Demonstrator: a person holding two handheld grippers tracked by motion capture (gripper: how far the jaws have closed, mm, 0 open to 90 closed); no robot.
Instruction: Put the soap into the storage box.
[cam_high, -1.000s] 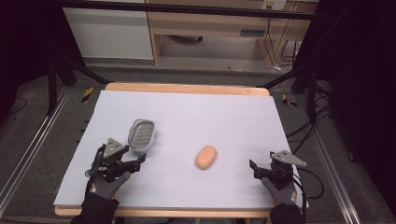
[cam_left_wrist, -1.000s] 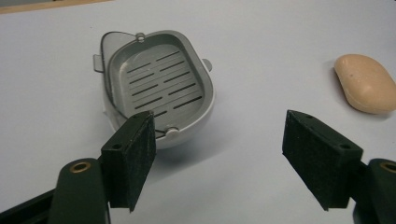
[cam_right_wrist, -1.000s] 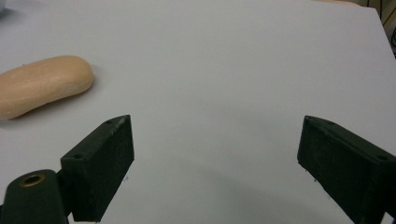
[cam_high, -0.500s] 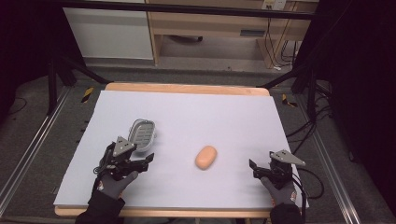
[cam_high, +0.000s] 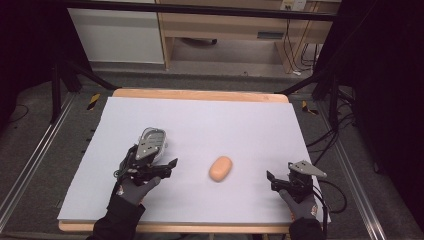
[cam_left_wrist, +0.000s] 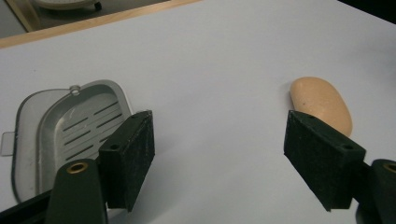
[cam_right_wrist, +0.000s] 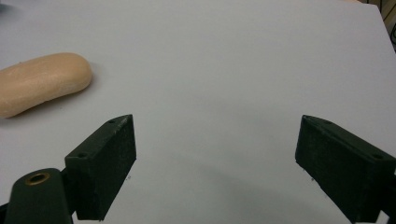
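Low over white sheet, left tongs (cam_high: 170, 167) just been opening, empty, between soap (cam_high: 220, 168) and dish (cam_high: 152, 140); right tongs (cam_high: 272, 181) gaping.

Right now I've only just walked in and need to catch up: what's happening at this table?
A person holds tongs in each hand over a white-covered table. The left tongs have just been opening, with nothing between the jaws, and sit between a grey slotted soap dish and an orange bar of soap. The right tongs wait open and empty near the front edge. The soap lies untouched on the sheet.
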